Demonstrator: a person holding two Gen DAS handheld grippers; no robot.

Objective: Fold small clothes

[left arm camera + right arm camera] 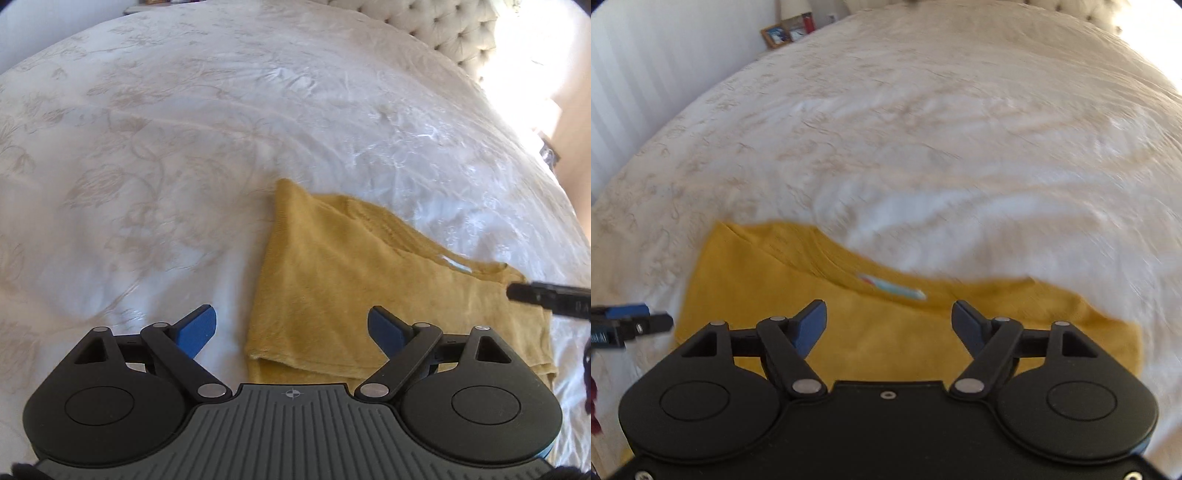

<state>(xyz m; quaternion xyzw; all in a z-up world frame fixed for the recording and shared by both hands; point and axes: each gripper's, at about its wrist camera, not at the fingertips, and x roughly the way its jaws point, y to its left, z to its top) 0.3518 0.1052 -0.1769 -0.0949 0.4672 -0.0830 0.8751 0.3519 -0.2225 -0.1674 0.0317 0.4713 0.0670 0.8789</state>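
One mustard-yellow fuzzy knit garment (332, 280) lies flat on one white bedspread with a faint beige floral pattern (166, 147), partly folded, with a doubled edge at its near left corner and a small white label (456, 265) showing at the neckline. In the left wrist view the left gripper (291, 328) hovers over the garment's near left part, its two blue-padded fingers (197, 330) spread wide with nothing between them; the left finger sits over bare bedspread, the right over yellow fabric. One black tip of the right gripper pokes in at the right edge, over the garment's right side. In the right wrist view the right gripper (888, 326) hangs above the same garment (746, 280), two blue fingers (812, 326) wide apart, holding nothing; the label (892, 286) shows just beyond the fingertips. The view is motion-blurred on the right. The left gripper's black-and-blue tip (631, 325) shows at the left edge, beside the garment's left border. One tufted cream headboard (443, 26) stands at the bed's far end. Two framed pictures (775, 35) and one red item (809, 22) sit beyond the bed; details too small to tell.
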